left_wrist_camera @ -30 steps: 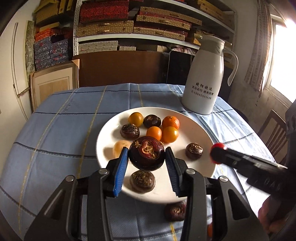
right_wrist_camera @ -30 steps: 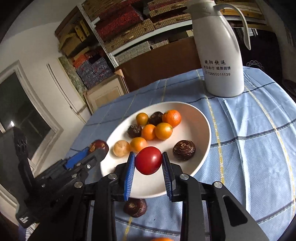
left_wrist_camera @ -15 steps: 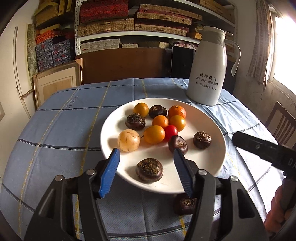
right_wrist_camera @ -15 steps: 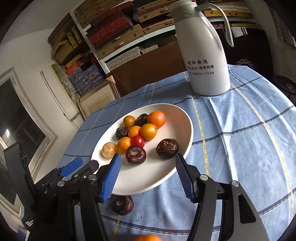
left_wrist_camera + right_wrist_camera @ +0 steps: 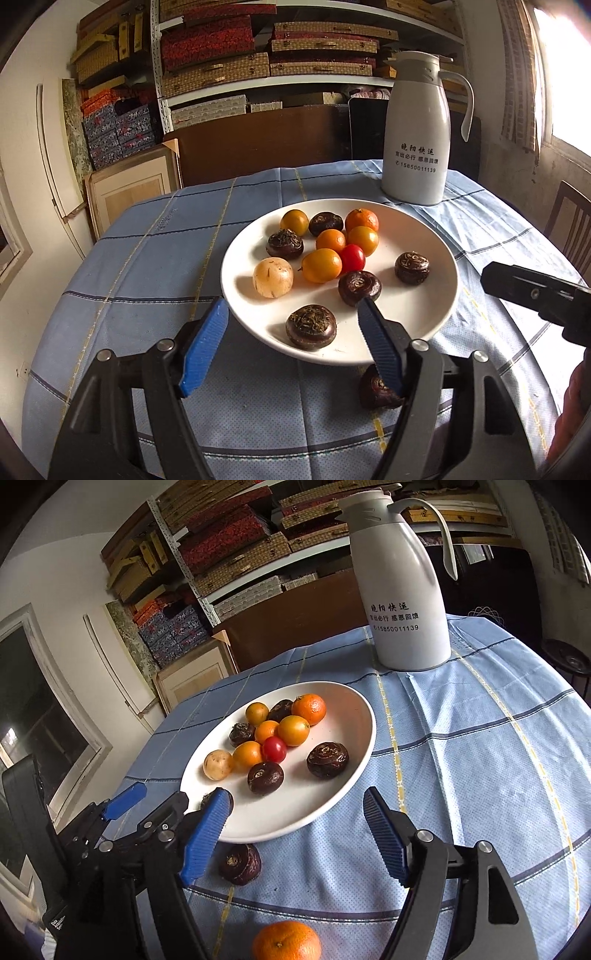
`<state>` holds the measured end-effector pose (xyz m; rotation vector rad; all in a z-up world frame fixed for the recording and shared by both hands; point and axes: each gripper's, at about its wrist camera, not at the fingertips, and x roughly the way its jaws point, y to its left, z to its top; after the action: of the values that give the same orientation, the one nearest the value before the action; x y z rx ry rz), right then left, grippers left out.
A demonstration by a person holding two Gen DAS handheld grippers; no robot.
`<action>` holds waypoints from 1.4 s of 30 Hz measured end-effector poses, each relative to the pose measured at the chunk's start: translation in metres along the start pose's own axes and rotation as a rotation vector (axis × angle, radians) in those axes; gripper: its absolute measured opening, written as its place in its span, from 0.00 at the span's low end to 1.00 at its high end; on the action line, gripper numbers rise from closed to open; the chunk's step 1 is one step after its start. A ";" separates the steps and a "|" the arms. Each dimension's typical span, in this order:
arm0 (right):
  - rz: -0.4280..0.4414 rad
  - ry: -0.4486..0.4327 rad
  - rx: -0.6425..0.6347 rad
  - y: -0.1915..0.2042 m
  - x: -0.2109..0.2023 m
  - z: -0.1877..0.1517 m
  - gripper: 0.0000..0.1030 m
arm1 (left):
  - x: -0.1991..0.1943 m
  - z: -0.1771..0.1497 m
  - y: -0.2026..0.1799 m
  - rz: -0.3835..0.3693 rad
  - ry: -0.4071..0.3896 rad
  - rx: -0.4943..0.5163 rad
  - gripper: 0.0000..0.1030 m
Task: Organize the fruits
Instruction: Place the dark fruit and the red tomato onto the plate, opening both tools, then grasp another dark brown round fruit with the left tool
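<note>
A white plate (image 5: 424,229) on the blue checked cloth holds several dark chestnut-like fruits, several orange fruits, a pale round fruit (image 5: 272,277) and a red cherry tomato (image 5: 352,257). My left gripper (image 5: 292,306) hangs over the plate's near rim with its jaws opening. One dark fruit (image 5: 311,326) lies on the plate between its fingers, untouched. My right gripper (image 5: 295,794) is at the plate's near right edge, jaws opening, with nothing between them. Off the plate lie another dark fruit (image 5: 240,864) and a tangerine (image 5: 286,941).
A tall white jug (image 5: 415,147) with a handle stands behind the plate at the right. Shelves of boxes (image 5: 221,48) and a brown cabinet fill the back wall. A wooden chair (image 5: 569,221) stands at the table's right. A hand shows at the lower right.
The left gripper let its dark fruit go and the right one let the red tomato go, both onto the plate. Both jaws widened and both grippers drew back toward the near rim.
</note>
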<state>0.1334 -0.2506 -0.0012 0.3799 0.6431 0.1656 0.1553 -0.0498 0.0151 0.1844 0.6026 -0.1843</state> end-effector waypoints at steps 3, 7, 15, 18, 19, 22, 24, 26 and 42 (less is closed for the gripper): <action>-0.001 -0.001 0.005 -0.002 -0.004 -0.003 0.74 | -0.005 -0.004 -0.001 0.009 -0.006 0.005 0.79; -0.006 -0.004 0.016 -0.007 -0.011 -0.008 0.74 | -0.012 -0.009 -0.001 0.023 -0.015 0.009 0.79; -0.014 -0.014 0.045 -0.017 -0.028 -0.023 0.77 | -0.025 -0.024 -0.001 0.026 -0.012 0.003 0.81; -0.012 -0.012 0.048 -0.019 -0.034 -0.034 0.78 | -0.032 -0.029 0.000 0.030 -0.018 -0.005 0.85; -0.012 -0.009 0.050 -0.021 -0.037 -0.037 0.78 | -0.035 -0.031 0.000 0.028 -0.019 -0.007 0.85; -0.006 -0.009 0.056 -0.025 -0.044 -0.048 0.79 | -0.039 -0.037 -0.001 0.018 -0.014 -0.003 0.85; 0.003 -0.012 0.066 -0.030 -0.048 -0.051 0.80 | -0.041 -0.041 -0.004 0.010 -0.006 0.004 0.86; 0.005 -0.017 0.080 -0.034 -0.051 -0.053 0.82 | -0.039 -0.044 -0.007 -0.006 0.010 0.014 0.87; 0.038 0.032 0.137 -0.040 -0.046 -0.053 0.84 | 0.003 -0.048 -0.033 -0.191 0.178 0.010 0.88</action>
<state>0.0656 -0.2839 -0.0305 0.5230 0.6808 0.1643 0.1244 -0.0710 -0.0299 0.1536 0.7968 -0.3583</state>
